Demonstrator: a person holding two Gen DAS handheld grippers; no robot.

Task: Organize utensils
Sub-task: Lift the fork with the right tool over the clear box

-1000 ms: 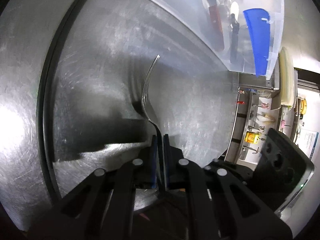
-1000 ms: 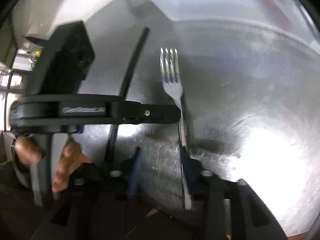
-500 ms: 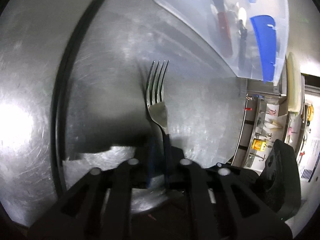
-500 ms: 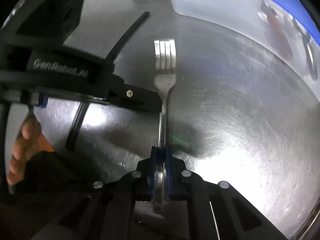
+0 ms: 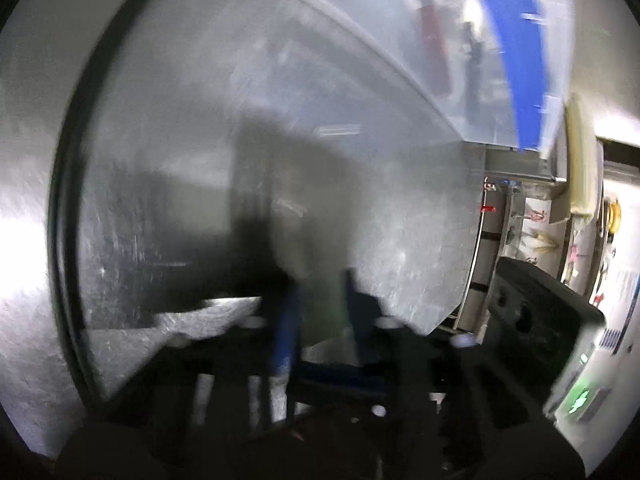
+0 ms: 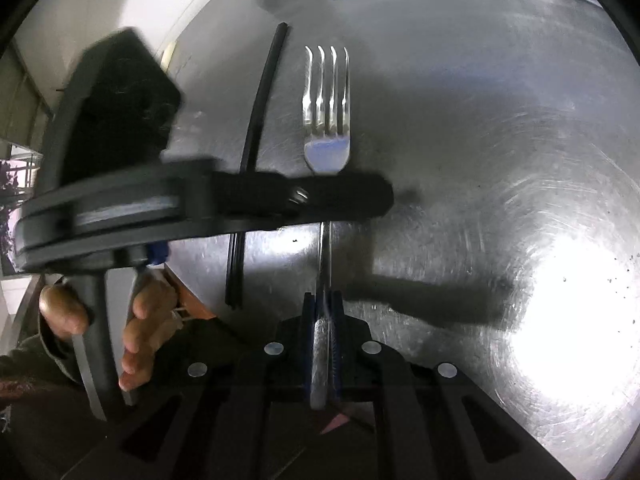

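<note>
Bin [image 5: 400, 60]: clear plastic, blurred red and dark utensils inside.
Fork [image 6: 326, 120]: before bin, right gripper [image 6: 322, 304] clamps its handle.
Left gripper [image 5: 320, 292]: blurred, jaws parted, holding nothing.

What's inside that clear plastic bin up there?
Through the bin wall I can see a red-handled item and a dark one, both too blurred to identify. The rest of the inside is out of frame.

- Left wrist view is heavily motion-blurred and dim, with dark shadow smeared across the steel surface [image 5: 168, 168].
- Right wrist view is sharp; harsh white glare at lower right, fisheye bending the edges.
</note>
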